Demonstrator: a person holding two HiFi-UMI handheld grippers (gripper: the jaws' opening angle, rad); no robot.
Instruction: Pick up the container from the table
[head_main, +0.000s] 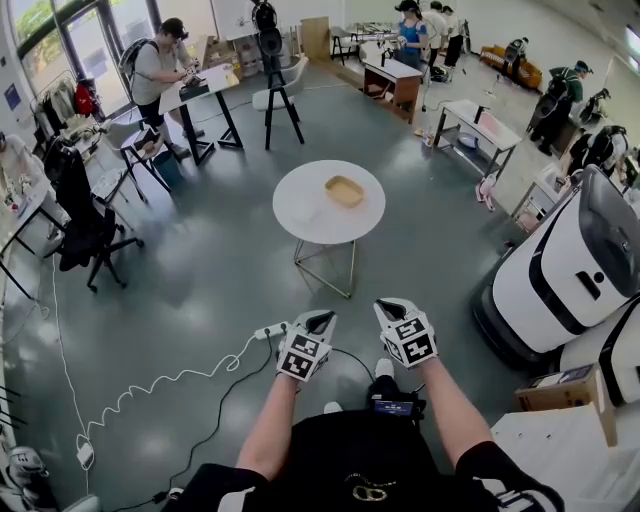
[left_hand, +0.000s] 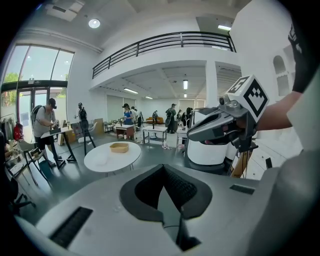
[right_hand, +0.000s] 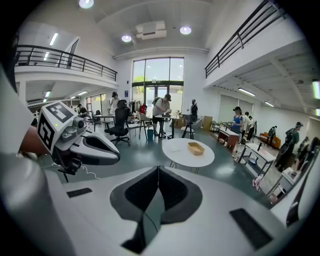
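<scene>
While L gripper (head_main: 319, 320) & R gripper (head_main: 386, 309) jaws are closed, empty, container (head_main: 344, 190) lies far ahead.

Both arms reach out ahead of the torso, bare below black short sleeves. Left forearm (head_main: 268, 428) angles inward to the left tool (head_main: 320, 320); right forearm (head_main: 448, 408) angles inward to the right tool (head_main: 388, 306). Tools sit side by side, near each other but apart, noses pointing forward and tipped somewhat down. Left marker cube (head_main: 303, 357) and right marker cube (head_main: 411, 342) face up toward the head camera. Left tool: jaws together, nothing between them. Right tool: jaws together, likewise empty. Each tool shows at the edge of the other's view.
</scene>
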